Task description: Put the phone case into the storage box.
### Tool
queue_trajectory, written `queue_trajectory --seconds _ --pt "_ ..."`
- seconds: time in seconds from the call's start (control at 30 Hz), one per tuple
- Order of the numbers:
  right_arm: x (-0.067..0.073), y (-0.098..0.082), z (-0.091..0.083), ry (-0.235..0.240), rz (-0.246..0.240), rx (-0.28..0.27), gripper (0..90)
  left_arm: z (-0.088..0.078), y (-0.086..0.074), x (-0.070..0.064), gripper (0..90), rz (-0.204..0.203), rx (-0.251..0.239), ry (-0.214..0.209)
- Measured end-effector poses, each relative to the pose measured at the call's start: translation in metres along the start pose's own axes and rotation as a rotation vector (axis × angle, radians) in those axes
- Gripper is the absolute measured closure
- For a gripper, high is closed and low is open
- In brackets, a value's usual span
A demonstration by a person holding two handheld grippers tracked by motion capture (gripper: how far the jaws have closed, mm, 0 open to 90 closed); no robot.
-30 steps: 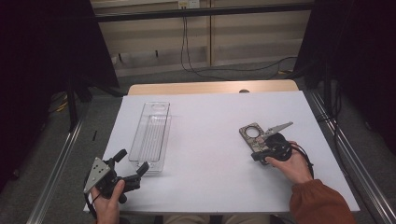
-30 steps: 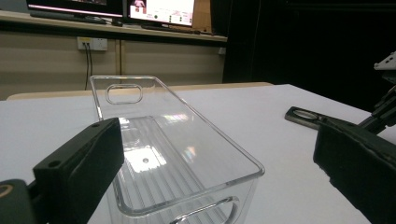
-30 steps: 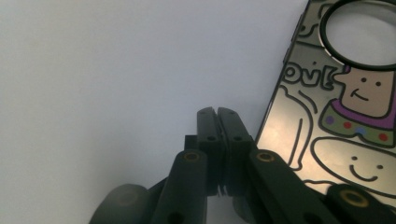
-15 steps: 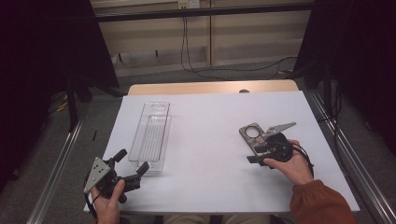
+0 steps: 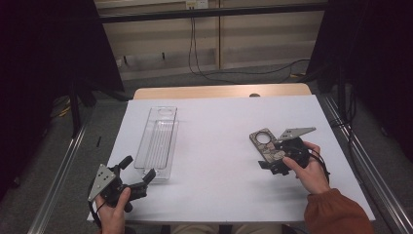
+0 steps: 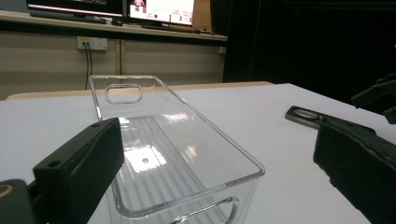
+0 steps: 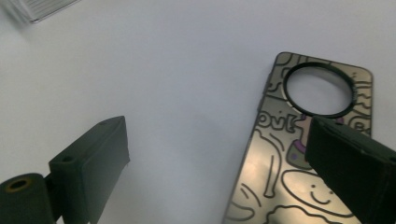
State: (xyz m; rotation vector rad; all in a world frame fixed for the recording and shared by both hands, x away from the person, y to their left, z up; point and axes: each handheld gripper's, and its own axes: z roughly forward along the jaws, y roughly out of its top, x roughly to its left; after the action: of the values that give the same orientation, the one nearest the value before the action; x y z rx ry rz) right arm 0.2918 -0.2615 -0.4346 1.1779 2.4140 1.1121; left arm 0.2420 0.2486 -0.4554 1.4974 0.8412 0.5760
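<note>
While its jaws have just been opening, the right tool hangs low over the white surface with nothing clenched — in the right gripper view one jaw stands over bare surface and the other over the lower part of the flat card, which lies between and beneath them, released. That card, grey-brown with cartoon doodles and a round black-rimmed window near its far end, rests flat on the surface at the person's right, its window end pointing away from the hand. Well apart, at the near left corner, the left tool is held with jaws spread wide and empty, aimed at the near end of the clear plastic tray — a long, empty bin lying lengthwise just beyond the jaws.
</note>
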Motion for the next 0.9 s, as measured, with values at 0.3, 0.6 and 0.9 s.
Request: queue_trajectory --seconds 0.3,0.6,0.9 --pt "-0.015 -0.005 -0.005 -0.078 0.068 0.012 5.7 0.0 0.0 0.0 1.9 0.003 0.003 0.008" --pt "-0.031 -0.002 -0.005 -0.091 0.089 0.067 3.7 0.001 0.0 0.001 1.9 0.007 0.006 -0.001" --pt "-0.049 0.013 0.01 -0.109 0.107 0.187 5.0 0.001 0.0 0.0 1.9 0.003 0.003 0.006"
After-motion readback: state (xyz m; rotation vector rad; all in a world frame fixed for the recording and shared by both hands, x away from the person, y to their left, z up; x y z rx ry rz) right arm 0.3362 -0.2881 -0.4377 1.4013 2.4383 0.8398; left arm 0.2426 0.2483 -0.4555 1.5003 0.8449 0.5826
